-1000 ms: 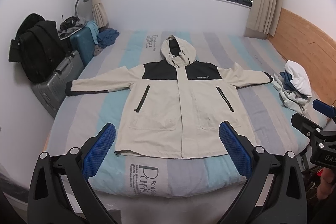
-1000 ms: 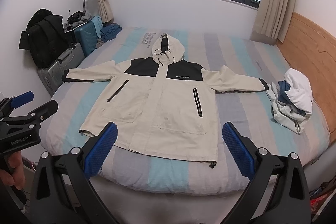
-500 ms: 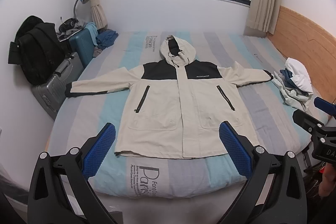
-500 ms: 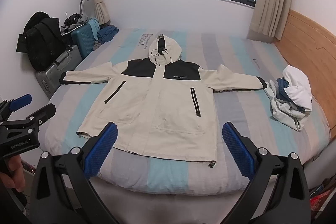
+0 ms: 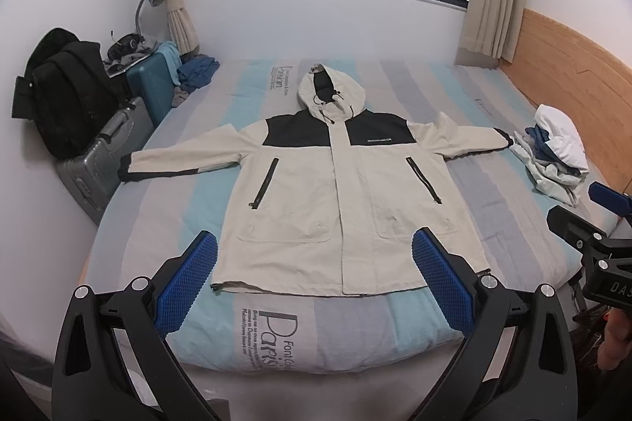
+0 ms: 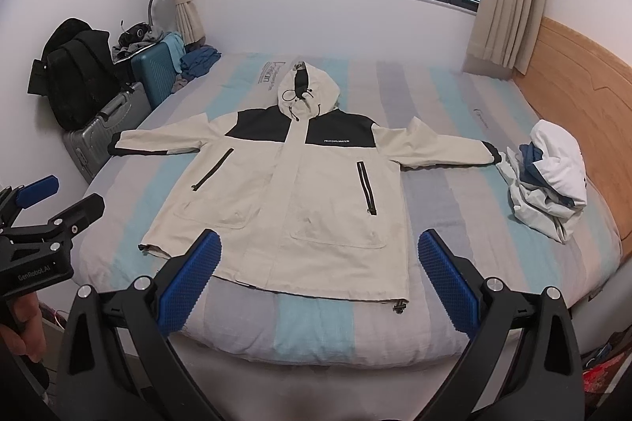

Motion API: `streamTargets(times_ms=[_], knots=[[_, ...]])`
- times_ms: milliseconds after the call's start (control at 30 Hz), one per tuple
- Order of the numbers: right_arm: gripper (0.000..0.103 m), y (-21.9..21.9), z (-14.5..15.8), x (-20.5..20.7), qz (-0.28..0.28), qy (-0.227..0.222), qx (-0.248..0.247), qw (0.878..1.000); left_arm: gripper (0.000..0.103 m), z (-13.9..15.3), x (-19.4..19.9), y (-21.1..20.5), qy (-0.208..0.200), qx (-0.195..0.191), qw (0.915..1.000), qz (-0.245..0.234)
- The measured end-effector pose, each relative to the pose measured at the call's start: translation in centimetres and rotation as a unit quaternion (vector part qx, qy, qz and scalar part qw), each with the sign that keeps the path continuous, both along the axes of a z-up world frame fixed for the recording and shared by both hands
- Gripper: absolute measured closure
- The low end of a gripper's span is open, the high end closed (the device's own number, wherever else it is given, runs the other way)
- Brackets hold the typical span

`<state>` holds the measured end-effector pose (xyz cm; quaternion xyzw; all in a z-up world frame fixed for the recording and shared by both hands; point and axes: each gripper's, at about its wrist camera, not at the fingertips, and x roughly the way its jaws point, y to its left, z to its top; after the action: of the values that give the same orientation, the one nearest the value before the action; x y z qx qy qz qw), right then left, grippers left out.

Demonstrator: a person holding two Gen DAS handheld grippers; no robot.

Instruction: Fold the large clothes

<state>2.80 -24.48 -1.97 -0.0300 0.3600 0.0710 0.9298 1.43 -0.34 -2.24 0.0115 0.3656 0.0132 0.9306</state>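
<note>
Striped bed (image 5: 130, 223), jacket (image 5: 339, 207) flat, clothes pile (image 5: 553, 160) right

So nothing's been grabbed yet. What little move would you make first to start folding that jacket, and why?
Probably bring the left gripper forward to the cuff of the sleeve near the suitcases. The jacket lies flat on the bed with both sleeves spread wide, and both grippers hover open at its foot, holding nothing; the right gripper could mirror it.
</note>
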Motion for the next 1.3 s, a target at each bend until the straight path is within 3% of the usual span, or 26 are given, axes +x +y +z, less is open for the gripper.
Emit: streamTargets(times_ms=[700, 833, 933, 1033, 1100, 1300], knots=[[0.007, 1.3, 0.7, 0.9, -0.005, 0.008, -0.013, 1.000, 0.007, 1.1, 1.1, 1.4, -0.003, -0.013, 0.9999, -0.008], [0.007, 1.9, 0.9, 0.9, -0.004, 0.008, -0.018, 1.000, 0.006, 1.2, 1.5, 1.8, -0.006, 0.003, 1.0000, 0.004], [0.007, 2.3, 0.9, 0.9, -0.002, 0.005, -0.023, 1.000, 0.006, 0.9, 1.4, 2.5, -0.017, -0.006, 0.9997, 0.017], [0.007, 2.5, 0.5, 1.1, -0.001, 0.007, -0.021, 1.000, 0.007, 0.4, 1.7, 2.9, -0.011, -0.027, 0.9995, 0.009], [0.007, 2.5, 0.3, 1.2, 0.001, 0.010, -0.021, 1.000, 0.006, 0.2, 1.8, 2.9, -0.008, -0.020, 0.9997, 0.012], [0.007, 3.0, 1.1, 1.9, -0.006, 0.036, -0.022, 0.999, 0.006, 0.4, 2.9, 3.9, 0.038, -0.047, 0.9982, 0.003]])
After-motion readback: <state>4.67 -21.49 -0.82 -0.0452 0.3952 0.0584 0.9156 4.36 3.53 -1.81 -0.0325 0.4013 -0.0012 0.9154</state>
